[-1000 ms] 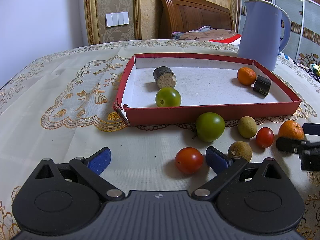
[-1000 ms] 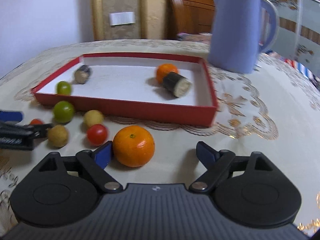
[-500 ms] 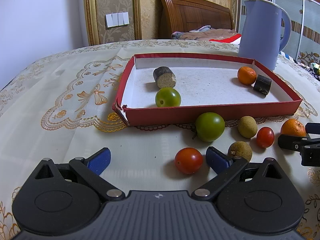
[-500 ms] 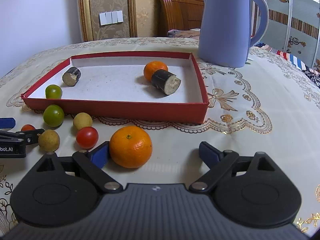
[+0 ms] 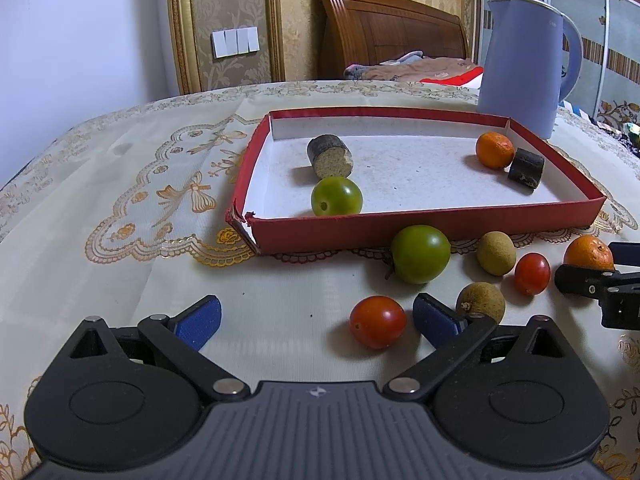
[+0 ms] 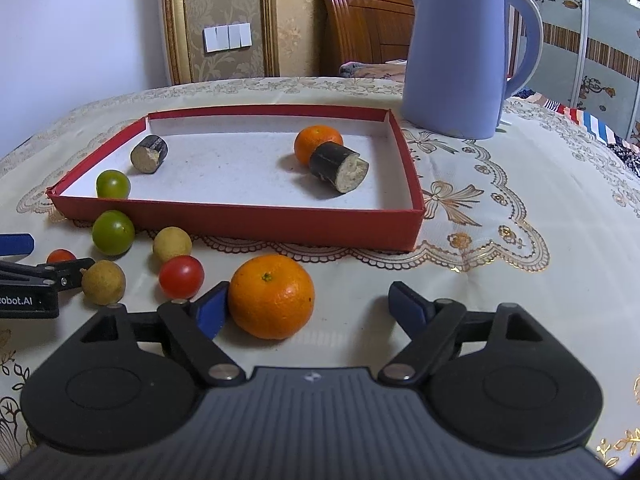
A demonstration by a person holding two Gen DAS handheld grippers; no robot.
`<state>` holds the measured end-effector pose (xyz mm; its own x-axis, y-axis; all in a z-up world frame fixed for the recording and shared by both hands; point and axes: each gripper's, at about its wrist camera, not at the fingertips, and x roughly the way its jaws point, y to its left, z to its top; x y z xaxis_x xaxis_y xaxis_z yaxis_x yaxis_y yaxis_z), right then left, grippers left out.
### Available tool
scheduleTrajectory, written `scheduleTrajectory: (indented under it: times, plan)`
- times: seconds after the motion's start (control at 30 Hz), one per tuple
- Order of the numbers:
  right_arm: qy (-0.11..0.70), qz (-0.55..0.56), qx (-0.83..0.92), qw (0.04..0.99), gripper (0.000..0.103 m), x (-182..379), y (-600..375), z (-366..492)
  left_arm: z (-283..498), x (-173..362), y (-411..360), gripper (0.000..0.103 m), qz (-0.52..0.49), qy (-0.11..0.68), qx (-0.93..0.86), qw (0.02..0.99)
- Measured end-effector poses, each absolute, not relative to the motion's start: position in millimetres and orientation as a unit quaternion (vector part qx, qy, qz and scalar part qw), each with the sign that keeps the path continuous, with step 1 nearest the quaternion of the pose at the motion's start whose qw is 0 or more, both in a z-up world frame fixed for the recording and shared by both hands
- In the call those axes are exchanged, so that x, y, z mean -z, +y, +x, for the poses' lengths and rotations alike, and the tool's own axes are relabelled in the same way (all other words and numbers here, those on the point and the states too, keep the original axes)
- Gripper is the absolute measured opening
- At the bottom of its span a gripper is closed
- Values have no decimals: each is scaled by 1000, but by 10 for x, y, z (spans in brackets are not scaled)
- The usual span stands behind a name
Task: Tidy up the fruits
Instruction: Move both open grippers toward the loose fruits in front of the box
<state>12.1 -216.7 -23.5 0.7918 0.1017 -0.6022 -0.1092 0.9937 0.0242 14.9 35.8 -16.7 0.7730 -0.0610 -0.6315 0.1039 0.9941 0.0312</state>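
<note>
My right gripper is open and its jaws are closing around a large orange on the cloth. The left pad touches the orange; the right pad is apart from it. My left gripper is open, with a red tomato just inside its right pad. Nearby lie a green tomato, two tan longans and another red tomato. The red tray holds a green tomato, a small orange and two dark cylinder pieces.
A tall blue kettle stands behind the tray's right corner. The right gripper's finger reaches in at the right edge of the left wrist view. An embroidered cloth covers the table, with a bed and a wall behind.
The right wrist view has gone from blurred to sharp. The right jaws have narrowed a little around the large orange. The left gripper and the fruits have kept still.
</note>
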Motion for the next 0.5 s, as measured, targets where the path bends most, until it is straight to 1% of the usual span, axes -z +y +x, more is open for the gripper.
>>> scheduleTrajectory:
  times: [0.23,0.5]
  plan:
    - [317,-4,-56,947,83,236,-2172,121,149,162,372,103,29,334,43,941]
    - [317,0,-60,946,85,238,-2183,126,106,136,376,100,29,321,43,946]
